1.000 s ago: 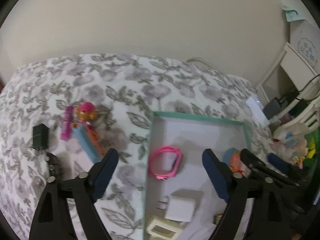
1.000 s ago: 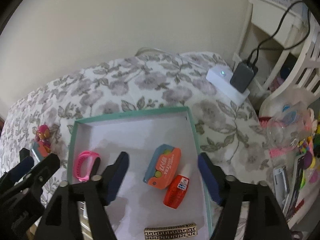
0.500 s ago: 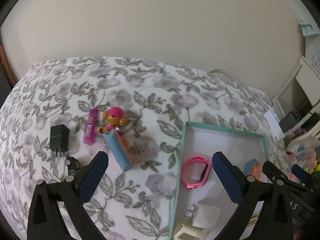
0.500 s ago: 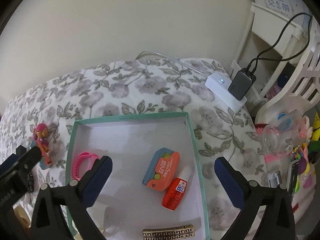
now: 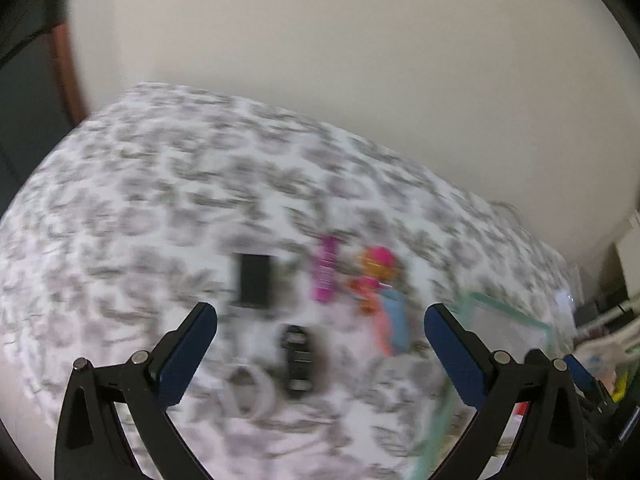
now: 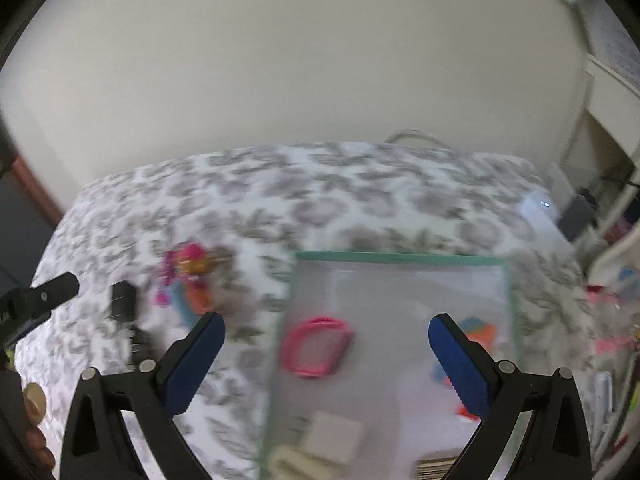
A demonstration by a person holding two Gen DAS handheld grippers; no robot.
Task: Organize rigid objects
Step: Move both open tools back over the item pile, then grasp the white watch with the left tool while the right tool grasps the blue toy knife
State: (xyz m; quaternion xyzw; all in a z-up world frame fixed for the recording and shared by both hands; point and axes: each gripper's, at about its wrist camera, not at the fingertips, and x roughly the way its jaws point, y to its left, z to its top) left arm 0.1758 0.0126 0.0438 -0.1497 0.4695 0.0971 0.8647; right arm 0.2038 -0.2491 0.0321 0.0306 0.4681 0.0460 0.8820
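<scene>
Both views are motion-blurred. My left gripper is open and empty above the floral bed. Ahead of it lie a black charger, a magenta tube, a pink-and-orange toy figure on a blue-and-orange piece, a black clip and a whitish ring. My right gripper is open and empty over the left part of the teal-rimmed box. The box holds a pink band, an orange-and-blue case and a white adapter.
The box corner shows at the right of the left wrist view. A white device with a light lies at the bed's far right edge. White furniture and clutter stand to the right. A wall is behind the bed.
Both grippers swung left. The left view now centres on the loose objects on the bed rather than the box; the right view now takes in the toy and charger. Both stayed open.
</scene>
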